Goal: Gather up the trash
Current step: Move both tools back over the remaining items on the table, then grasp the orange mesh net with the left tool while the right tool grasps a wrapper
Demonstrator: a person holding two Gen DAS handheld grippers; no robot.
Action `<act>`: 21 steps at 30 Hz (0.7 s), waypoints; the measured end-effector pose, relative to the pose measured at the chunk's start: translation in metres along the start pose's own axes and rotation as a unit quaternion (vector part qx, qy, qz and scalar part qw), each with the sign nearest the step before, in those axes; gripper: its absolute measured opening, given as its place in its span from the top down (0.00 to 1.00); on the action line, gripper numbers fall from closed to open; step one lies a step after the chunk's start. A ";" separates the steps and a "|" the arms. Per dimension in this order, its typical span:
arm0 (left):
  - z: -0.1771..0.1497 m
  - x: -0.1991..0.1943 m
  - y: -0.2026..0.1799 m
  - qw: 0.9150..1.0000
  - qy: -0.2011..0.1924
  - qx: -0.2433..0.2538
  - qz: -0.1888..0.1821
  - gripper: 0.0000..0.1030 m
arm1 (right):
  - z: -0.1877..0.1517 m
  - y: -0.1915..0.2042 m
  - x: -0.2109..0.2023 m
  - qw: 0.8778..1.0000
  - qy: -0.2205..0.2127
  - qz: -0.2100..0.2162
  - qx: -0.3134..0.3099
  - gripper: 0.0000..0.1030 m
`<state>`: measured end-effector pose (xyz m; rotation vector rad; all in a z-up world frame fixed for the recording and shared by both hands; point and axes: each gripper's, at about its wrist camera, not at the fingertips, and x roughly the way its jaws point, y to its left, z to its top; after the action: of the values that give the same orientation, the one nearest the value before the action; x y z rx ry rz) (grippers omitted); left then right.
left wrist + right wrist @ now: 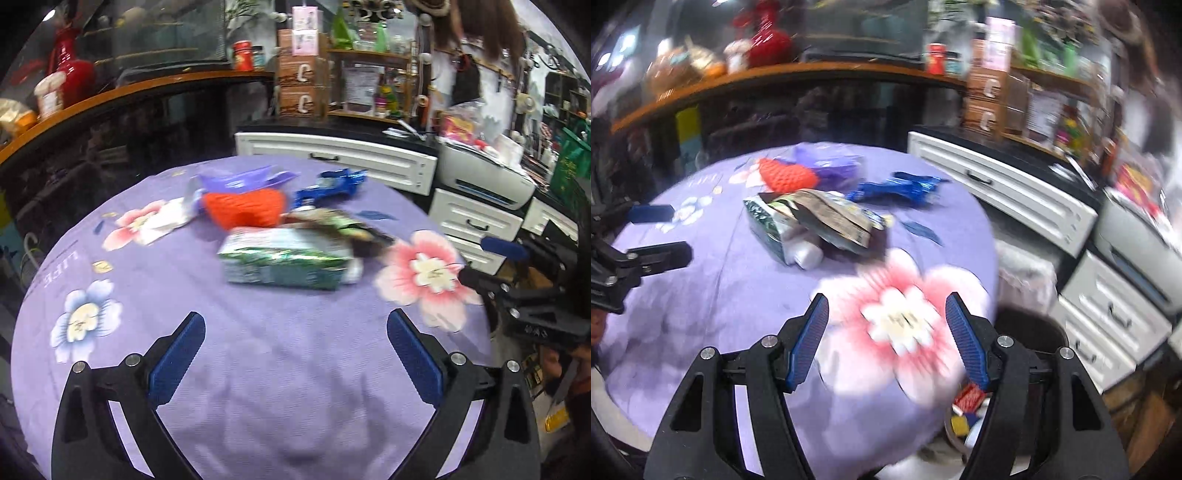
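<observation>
Hovering over the round table draped in a lilac flowered cloth [258,387]: left gripper [295,354] gaping at full width, holding nothing; right gripper [886,339] standing partly open, also gripping nothing. Lying mid-table in a heap: green-and-white crumpled carton [284,262], orange knitted pouch [243,208], shiny blue foil wrapper [328,186], purple plastic wrapper [243,179]. Showing below the table's edge beside the right gripper: bin holding scraps [964,413].

Round tabletop [258,369]: lilac cloth printed with pink and pale-blue flowers. Ahead of the black left tongs [295,339], which carry blue ribbed pads: green-and-white foil packet [284,264], orange knitted item [245,208], crumpled blue foil wrapper [328,186], purple plastic wrapper [243,181].
</observation>
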<state>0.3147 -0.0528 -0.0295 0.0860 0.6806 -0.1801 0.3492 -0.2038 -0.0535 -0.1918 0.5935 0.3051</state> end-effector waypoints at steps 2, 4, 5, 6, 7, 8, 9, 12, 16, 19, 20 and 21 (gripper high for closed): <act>-0.001 -0.001 0.014 1.000 0.001 -0.008 0.005 0.05 | 0.013 0.015 0.017 0.999 0.006 -0.001 -0.034 0.36; -0.003 -0.001 0.024 1.000 0.002 -0.014 0.008 0.05 | 0.020 0.025 0.032 0.998 0.012 -0.004 -0.059 0.36; -0.003 0.000 0.029 1.000 0.003 -0.016 0.012 0.05 | 0.023 0.030 0.039 0.997 0.016 -0.008 -0.071 0.36; -0.003 0.000 0.034 1.000 0.005 -0.018 0.014 0.05 | 0.026 0.035 0.048 0.996 0.021 -0.016 -0.086 0.37; -0.001 0.001 0.038 1.000 0.007 -0.021 0.013 0.05 | 0.028 0.039 0.053 0.995 0.022 -0.022 -0.097 0.37; -0.001 0.002 0.040 1.000 0.008 -0.025 0.010 0.05 | 0.029 0.041 0.058 0.994 0.022 -0.026 -0.107 0.40; 0.000 0.001 0.043 1.000 0.008 -0.030 0.006 0.05 | 0.031 0.044 0.061 0.992 0.021 -0.029 -0.117 0.41; 0.002 0.003 0.052 0.999 0.008 -0.040 0.000 0.05 | 0.036 0.049 0.071 0.988 0.012 -0.048 -0.143 0.47; 0.006 0.010 0.058 0.999 0.016 -0.051 -0.010 0.05 | 0.039 0.057 0.079 0.983 0.000 -0.064 -0.174 0.70; 0.010 0.015 0.060 0.998 0.017 -0.060 -0.013 0.05 | 0.038 0.059 0.083 0.980 -0.001 -0.068 -0.189 0.88; 0.011 0.015 0.061 0.998 0.015 -0.064 -0.016 0.05 | 0.037 0.059 0.081 0.980 -0.006 -0.062 -0.189 0.90; 0.013 0.016 0.062 0.997 0.014 -0.067 -0.018 0.05 | 0.037 0.059 0.078 0.981 -0.013 -0.057 -0.186 0.94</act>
<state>0.3466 0.0037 -0.0286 -0.0532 0.7203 -0.1680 0.4102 -0.1212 -0.0735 -0.5800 0.4944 0.3055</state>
